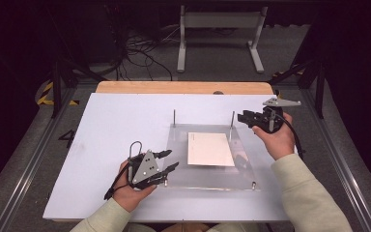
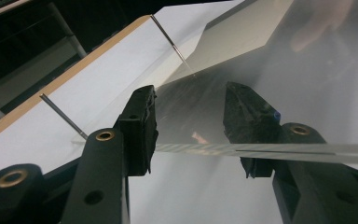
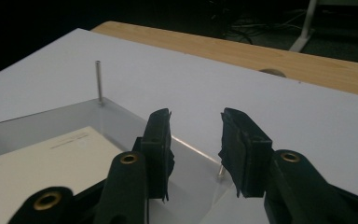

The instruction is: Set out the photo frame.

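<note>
While the cream sheet [image 1: 210,149] lies flat on the clear acrylic plate [image 1: 207,176] on the white table [image 1: 116,121], the left gripper [image 1: 170,160] gapes astride the plate's near-left edge, and the right gripper [image 1: 242,117] hovers open by the far-right pin [image 1: 232,120].

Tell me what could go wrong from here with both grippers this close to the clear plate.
The left gripper is open around the clear plate's edge; lifting one side could slide the paper sheet off. The right gripper, open, sits near a thin metal post and might knock it.
</note>
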Available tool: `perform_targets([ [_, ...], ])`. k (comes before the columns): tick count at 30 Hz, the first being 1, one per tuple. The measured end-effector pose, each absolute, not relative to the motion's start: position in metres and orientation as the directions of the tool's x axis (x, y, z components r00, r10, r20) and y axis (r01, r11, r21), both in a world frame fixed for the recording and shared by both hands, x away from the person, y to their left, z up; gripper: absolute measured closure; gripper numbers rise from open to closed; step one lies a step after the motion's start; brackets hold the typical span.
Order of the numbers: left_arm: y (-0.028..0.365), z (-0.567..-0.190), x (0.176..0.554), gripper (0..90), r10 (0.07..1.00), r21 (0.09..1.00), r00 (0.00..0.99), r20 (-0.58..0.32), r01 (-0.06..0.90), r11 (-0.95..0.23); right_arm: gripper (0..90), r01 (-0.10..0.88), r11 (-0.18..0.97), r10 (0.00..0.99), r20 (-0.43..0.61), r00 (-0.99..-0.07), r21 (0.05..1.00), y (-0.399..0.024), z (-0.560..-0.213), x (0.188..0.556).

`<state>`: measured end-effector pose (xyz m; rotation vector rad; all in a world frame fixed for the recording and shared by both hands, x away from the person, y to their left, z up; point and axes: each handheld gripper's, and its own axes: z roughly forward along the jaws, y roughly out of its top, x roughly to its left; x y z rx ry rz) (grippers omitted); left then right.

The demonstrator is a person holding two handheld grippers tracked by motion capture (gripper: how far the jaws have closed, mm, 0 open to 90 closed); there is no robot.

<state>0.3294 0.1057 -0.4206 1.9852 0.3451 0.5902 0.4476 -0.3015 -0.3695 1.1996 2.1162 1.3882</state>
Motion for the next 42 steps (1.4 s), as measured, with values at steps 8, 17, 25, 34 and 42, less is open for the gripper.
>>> perform_targets([
  [8, 0.105, -0.419, 0.330, 52.3, 0.481, 0.883, 0.840, 0.249, 0.007, -0.469, 58.6, 0.422, 0.172, 0.754, 0.157, -0.638, 0.890, -0.315, -0.347, 0.397],
  [17, 0.105, -0.418, 0.330, 52.0, 0.481, 0.879, 0.840, 0.251, 0.011, -0.476, 58.6, 0.394, 0.219, 0.703, 0.135, -0.698, 0.892, -0.321, -0.337, 0.362],
  [25, 0.105, -0.414, 0.331, 51.9, 0.482, 0.875, 0.840, 0.249, 0.018, -0.484, 56.7, 0.311, 0.238, 0.661, 0.081, -0.746, 0.920, -0.332, -0.339, 0.327],
  [34, 0.107, -0.412, 0.331, 51.9, 0.484, 0.877, 0.842, 0.238, 0.028, -0.480, 46.2, 0.293, 0.299, 0.665, 0.022, -0.747, 0.908, -0.341, -0.359, 0.307],
  [42, 0.108, -0.411, 0.332, 51.8, 0.487, 0.879, 0.841, 0.236, 0.029, -0.477, 42.6, 0.274, 0.343, 0.633, -0.006, -0.774, 0.898, -0.341, -0.383, 0.304],
])
